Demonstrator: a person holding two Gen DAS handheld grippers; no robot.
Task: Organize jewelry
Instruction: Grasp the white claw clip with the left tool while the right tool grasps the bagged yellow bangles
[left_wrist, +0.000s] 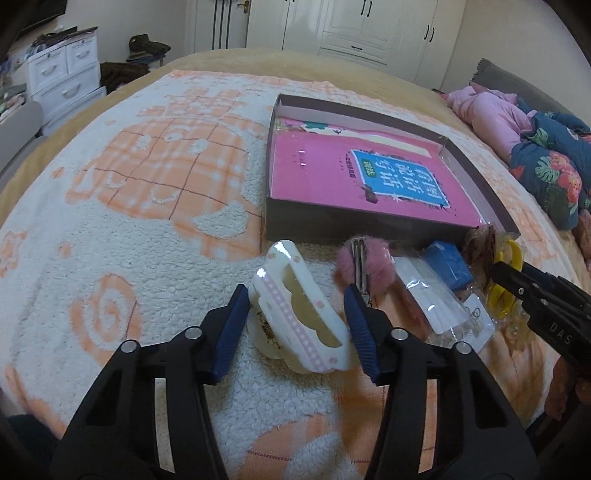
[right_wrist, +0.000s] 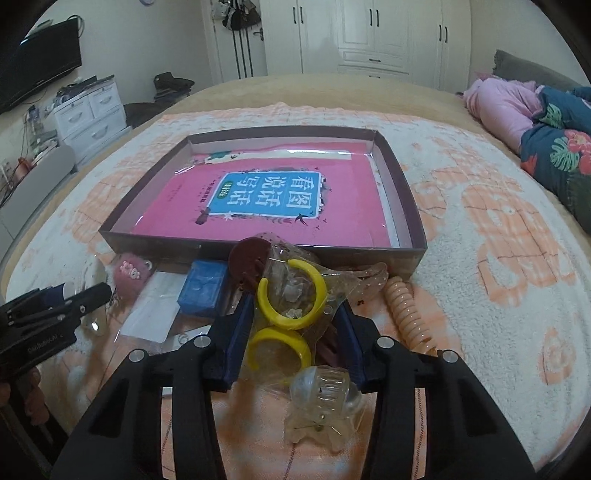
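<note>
Clips lie near the box (left_wrist: 332, 225): one white claw clip (left_wrist: 299, 310) between the wide left gripper (left_wrist: 295, 328); two yellow hoops (right_wrist: 291, 291), bagged, between the right gripper (right_wrist: 291, 339), contact unclear.

White wardrobe (right_wrist: 373, 37), drawer unit (right_wrist: 92, 110), television (right_wrist: 40, 74) surround bed (right_wrist: 480, 221).

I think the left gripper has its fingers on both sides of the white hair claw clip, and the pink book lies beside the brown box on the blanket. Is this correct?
Not quite. The pink book lies inside the brown box, not beside it; the right wrist view shows the box walls all around it. The rest holds: the left gripper has its fingers on both sides of the white hair claw clip, and the box rests on the blanket.
</note>
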